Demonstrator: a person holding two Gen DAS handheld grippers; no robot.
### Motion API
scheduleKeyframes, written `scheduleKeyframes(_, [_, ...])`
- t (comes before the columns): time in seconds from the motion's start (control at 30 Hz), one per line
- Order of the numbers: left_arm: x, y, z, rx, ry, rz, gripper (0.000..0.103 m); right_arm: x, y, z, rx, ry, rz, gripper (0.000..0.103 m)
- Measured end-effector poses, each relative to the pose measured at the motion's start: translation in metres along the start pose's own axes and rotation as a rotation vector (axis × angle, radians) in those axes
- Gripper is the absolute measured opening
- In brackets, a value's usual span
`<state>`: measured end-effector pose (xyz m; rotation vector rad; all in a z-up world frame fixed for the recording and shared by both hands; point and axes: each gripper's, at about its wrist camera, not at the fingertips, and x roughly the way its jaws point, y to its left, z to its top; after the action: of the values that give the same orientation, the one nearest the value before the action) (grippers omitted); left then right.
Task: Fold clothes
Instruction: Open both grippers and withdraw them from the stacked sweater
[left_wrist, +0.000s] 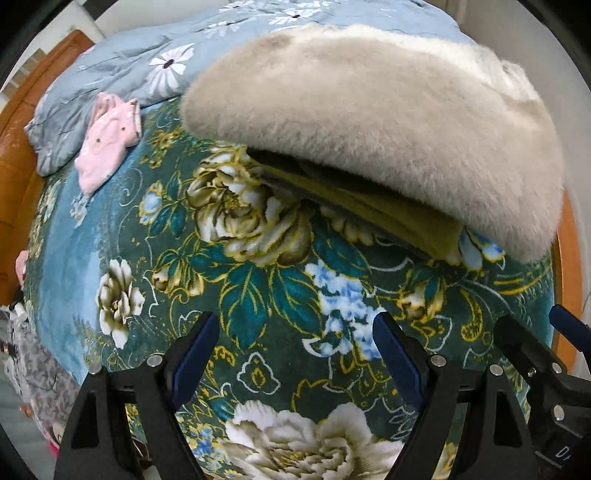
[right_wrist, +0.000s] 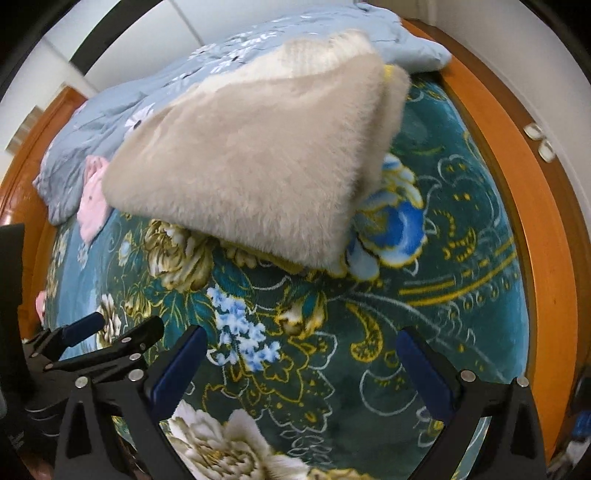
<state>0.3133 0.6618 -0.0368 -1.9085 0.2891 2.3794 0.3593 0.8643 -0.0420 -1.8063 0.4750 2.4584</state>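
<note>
Here's the bed: a teal floral blanket (left_wrist: 258, 295) spread across it, an orange wooden frame (right_wrist: 517, 184) curving round the edge, and a pale blue flowered quilt (left_wrist: 122, 62) bunched at the far end. Far left, a small pink garment (left_wrist: 107, 147) lies crumpled against that quilt, apart from everything else.

Coming across, my left gripper (left_wrist: 295, 354) hangs over bare blanket, pointing steeply down, fingers spread wide and nothing between them. Just beside it, my right gripper (right_wrist: 299, 369) is the same story: jaws at their widest, only printed flowers showing in the gap. Both empty, both clear of the cloth.

Beyond them, centre to right, sits the fluffy beige garment (right_wrist: 258, 162). It's lying on the blanket as a thick doubled wedge, long plush pile on top, one corner pointing toward me. Under its near edge a yellow lining or layer (left_wrist: 406, 210) peeks out, with a dark gap where the upper flap lifts away. A ribbed knit band shows at the far end.

My read: one fold is down and the bundle wants tidying or another fold. To do it well, I'd go low for the near edge, pinch plush and yellow layer together so they don't slide apart, take both sides evenly, and carry the fold over flat. That pile is bulky and springy; expect it to puff open.
</note>
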Motion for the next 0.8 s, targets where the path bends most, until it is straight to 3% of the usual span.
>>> scheduleKeyframes(0.27, [0.0041, 0.0026, 0.0036, -0.036, 0.007, -0.007, 0.086, 0.0080, 0.0043, 0.0050, -0.062, 0.015, 0.006, 0.103])
scheduleKeyframes(0.8, [0.0069, 0.0059, 0.0042, -0.040, 0.015, -0.022, 0.086, 0.0089, 0.0058, 0.0106, -0.065, 0.014, 0.003, 0.103])
